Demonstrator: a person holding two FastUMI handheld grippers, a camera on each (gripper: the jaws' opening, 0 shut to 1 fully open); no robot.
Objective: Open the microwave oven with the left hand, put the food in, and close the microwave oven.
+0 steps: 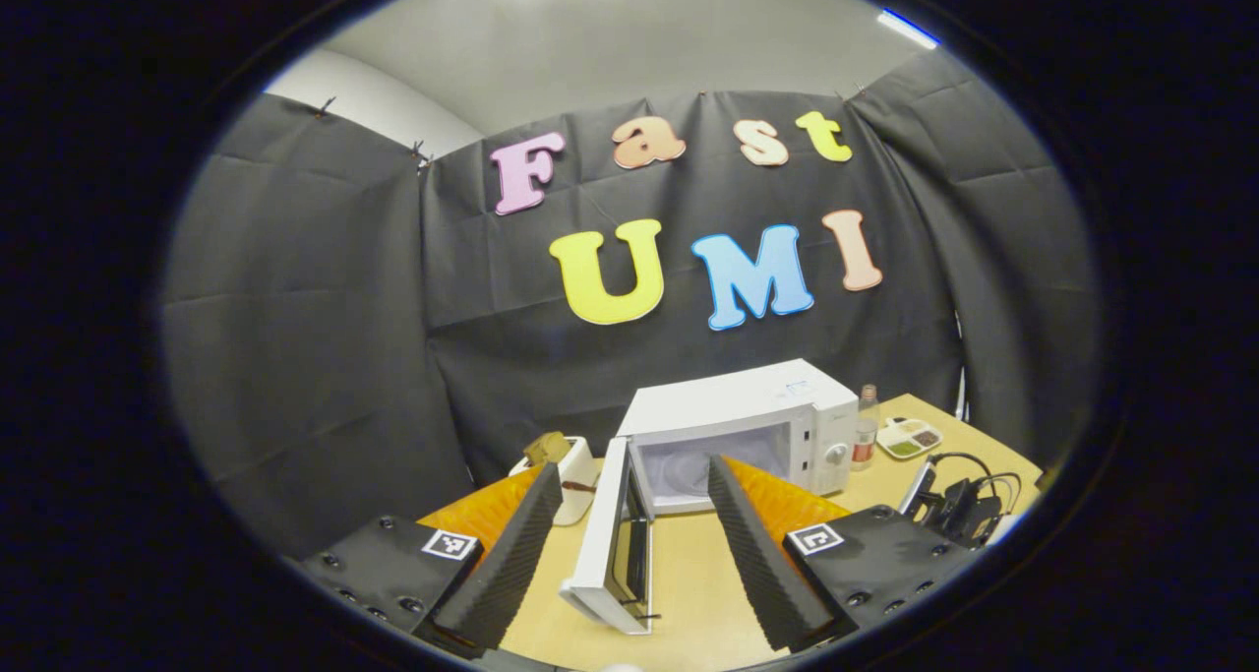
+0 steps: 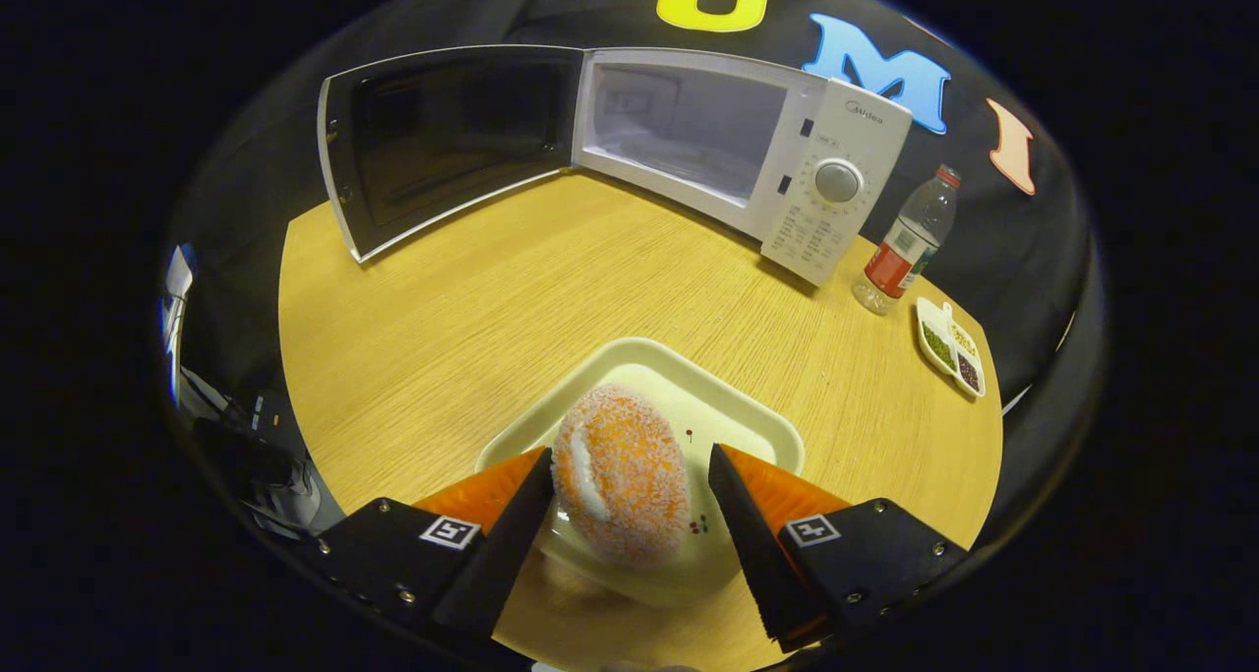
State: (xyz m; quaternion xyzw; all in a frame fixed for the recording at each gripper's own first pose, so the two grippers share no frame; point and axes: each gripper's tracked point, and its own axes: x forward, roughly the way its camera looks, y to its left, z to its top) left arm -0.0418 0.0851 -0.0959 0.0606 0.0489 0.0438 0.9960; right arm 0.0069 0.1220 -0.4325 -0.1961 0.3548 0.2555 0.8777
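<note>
— Looking along the right gripper (image 2: pixel 629 500), we see the food (image 2: pixel 620 475), an orange sugared bun with a white seam, sitting between its jaws on a pale plate (image 2: pixel 748 421). Is it held?

— We can't call it held. The left-side finger lies just against the bun; the other stands apart from it with a strip of plate showing between. So the jaws are parted around the bun, not pressing it from both sides.

— And the microwave oven (image 2: pixel 787 170)?

— It stands at the far side of the table (image 2: pixel 443 328), well apart from the plate. Its door (image 2: pixel 443 141) is swung wide to the left and the cavity is bare and lit. A bottle (image 2: pixel 910 239) stands just beside its control panel, with a small divided dish (image 2: pixel 949 342) near that.

— What about the left gripper (image 1: pixel 634 515)?

— Its jaws are spread wide and grip nothing. In the left gripper view the open door's edge (image 1: pixel 610 544) stands upright between the two fingers, touching neither as far as we can tell, with the oven body (image 1: pixel 738 426) beyond. A white toaster (image 1: pixel 570 465) stands to the door's left.
</note>
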